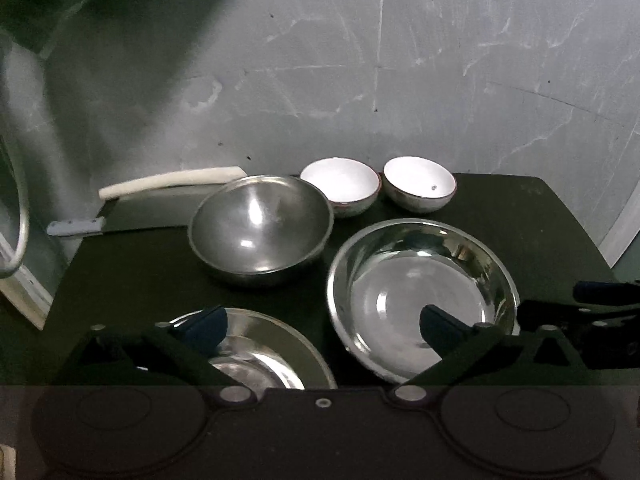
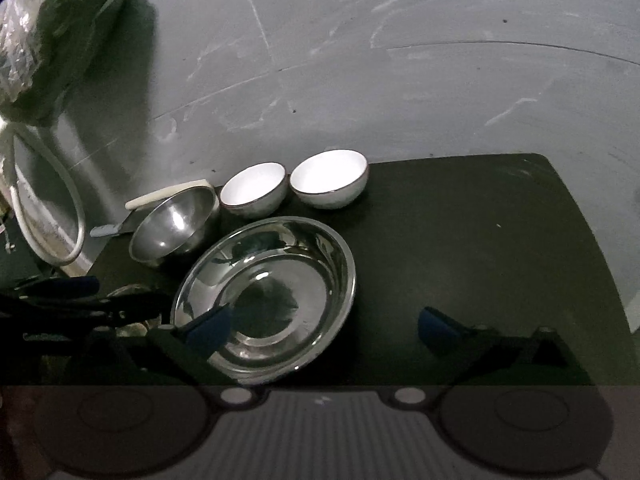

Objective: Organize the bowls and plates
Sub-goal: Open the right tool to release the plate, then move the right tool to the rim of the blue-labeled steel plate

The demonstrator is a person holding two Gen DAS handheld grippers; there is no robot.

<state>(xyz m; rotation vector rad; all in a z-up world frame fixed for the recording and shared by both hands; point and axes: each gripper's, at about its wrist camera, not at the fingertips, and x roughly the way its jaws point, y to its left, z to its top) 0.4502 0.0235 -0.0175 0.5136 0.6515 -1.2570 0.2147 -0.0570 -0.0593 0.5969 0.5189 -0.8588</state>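
On the black table (image 1: 520, 208) stand a deep steel bowl (image 1: 260, 228), a wide shallow steel bowl (image 1: 424, 296) and a steel plate (image 1: 264, 356) at the near left. Two small white bowls (image 1: 340, 188) (image 1: 420, 188) sit side by side at the back by the wall. My left gripper (image 1: 322, 324) is open, one finger over the plate, the other over the wide bowl's near rim. My right gripper (image 2: 323, 326) is open too; its left finger overlaps the wide steel bowl (image 2: 272, 296), its right finger is over bare table. Neither holds anything.
A cleaver with a pale handle (image 1: 76, 227) and a white board edge (image 1: 172, 182) lie at the back left. A grey wall (image 1: 360, 60) closes off the back. A looped hose (image 2: 60, 208) and a plastic bag (image 2: 48, 20) are at the left. Bare table (image 2: 480, 240) spreads right.
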